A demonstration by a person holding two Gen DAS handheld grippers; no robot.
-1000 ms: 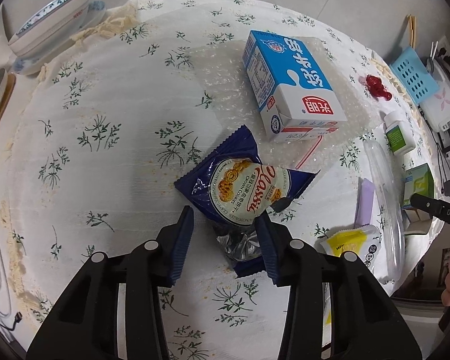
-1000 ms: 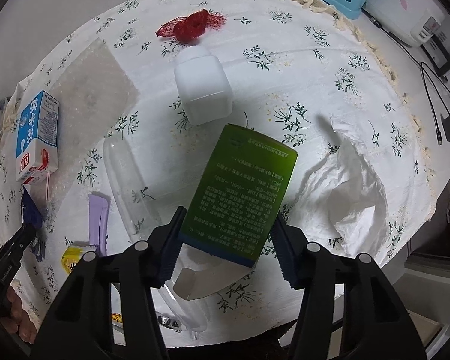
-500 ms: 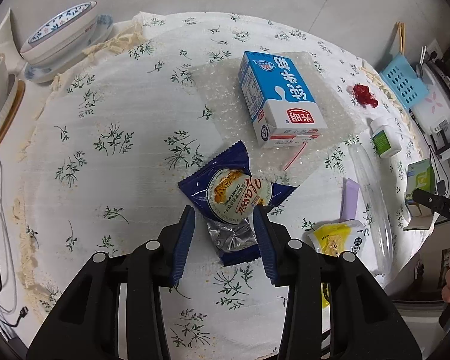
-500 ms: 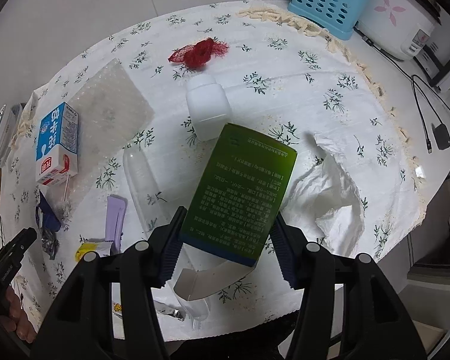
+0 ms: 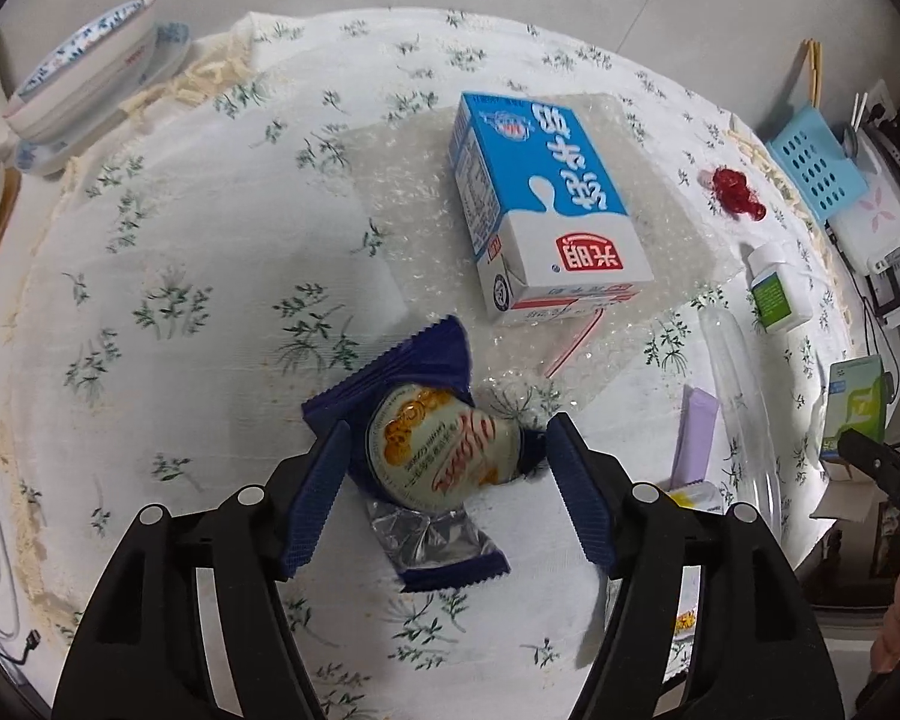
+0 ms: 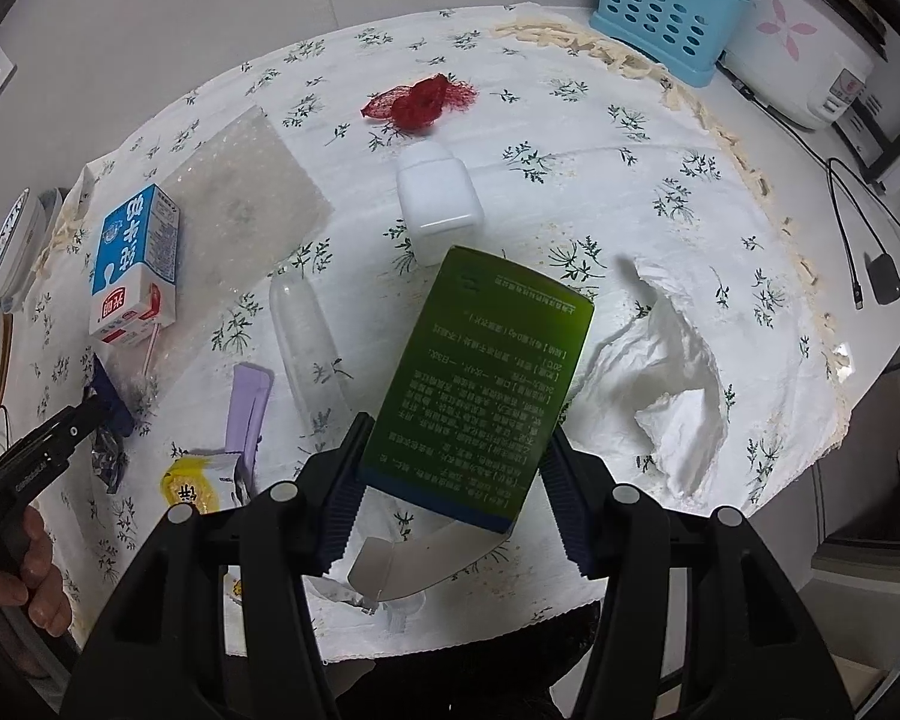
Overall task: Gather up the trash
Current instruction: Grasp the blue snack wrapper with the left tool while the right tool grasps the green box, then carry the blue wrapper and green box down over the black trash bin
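Blue snack wrapper (image 5: 432,456) was seen at lower centre, flat on desk (image 5: 210,360), bracketed by left claw (image 5: 444,492), jaws apart. Judged light, crinkly, slippery (best pinched across crumpled middle). Green carton (image 6: 480,384) was held clamped in right claw (image 6: 456,480).

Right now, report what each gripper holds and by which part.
Right gripper: green box, clamped across its near end. Left gripper: open around the cookie wrapper, gripping nothing.
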